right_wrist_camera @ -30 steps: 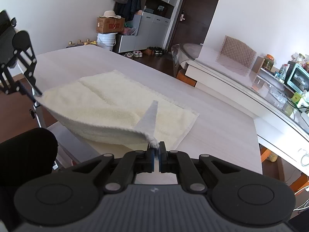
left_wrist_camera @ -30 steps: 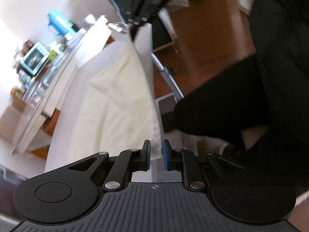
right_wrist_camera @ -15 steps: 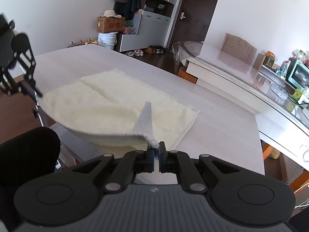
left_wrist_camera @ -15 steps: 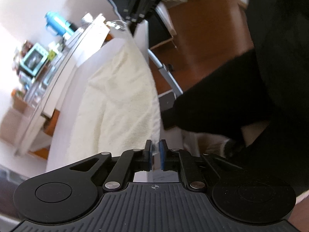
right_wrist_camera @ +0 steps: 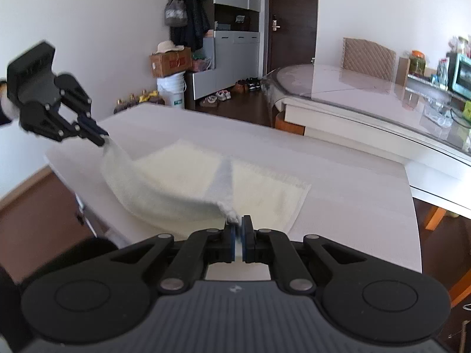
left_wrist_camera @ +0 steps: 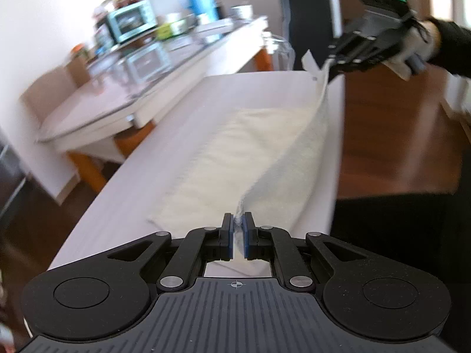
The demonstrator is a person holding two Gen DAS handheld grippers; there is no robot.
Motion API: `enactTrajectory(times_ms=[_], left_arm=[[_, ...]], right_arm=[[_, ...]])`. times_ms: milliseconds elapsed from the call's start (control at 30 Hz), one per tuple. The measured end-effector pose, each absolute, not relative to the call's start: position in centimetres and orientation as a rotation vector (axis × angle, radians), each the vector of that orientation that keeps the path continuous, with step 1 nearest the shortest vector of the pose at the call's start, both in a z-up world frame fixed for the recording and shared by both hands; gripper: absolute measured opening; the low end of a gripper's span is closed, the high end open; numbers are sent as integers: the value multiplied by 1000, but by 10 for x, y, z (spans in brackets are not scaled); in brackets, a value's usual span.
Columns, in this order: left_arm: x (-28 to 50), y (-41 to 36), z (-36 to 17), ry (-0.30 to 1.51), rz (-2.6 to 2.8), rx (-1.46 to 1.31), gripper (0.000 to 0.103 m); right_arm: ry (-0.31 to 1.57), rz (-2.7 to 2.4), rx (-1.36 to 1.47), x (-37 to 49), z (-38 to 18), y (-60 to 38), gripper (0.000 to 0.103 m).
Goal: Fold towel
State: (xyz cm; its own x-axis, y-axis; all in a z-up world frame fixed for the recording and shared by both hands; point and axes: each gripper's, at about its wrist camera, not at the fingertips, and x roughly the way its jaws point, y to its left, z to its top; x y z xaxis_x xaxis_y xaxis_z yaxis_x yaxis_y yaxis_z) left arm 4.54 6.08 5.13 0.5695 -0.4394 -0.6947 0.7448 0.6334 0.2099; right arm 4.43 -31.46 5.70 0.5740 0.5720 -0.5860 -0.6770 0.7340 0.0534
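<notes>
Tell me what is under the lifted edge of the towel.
Under the raised edge of the towel lies the rest of the towel, flat on the white table. The table beneath that flat part is covered.

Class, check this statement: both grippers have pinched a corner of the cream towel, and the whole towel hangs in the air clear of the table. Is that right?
Not quite. Both the left gripper and the right gripper pinch a corner of the cream towel, but only the near edge is lifted; the right wrist view shows the rest lying on the table.
</notes>
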Motion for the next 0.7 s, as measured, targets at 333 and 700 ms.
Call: enactTrajectory(times_ms=[333,700], left_arm=[[129,82,46,719,-565,415,6],[152,79,21,745,-611,433,6]], right_arm=[[728,705,-31,144,46,-317,5],[809,725,-49,182,9,-297,19]])
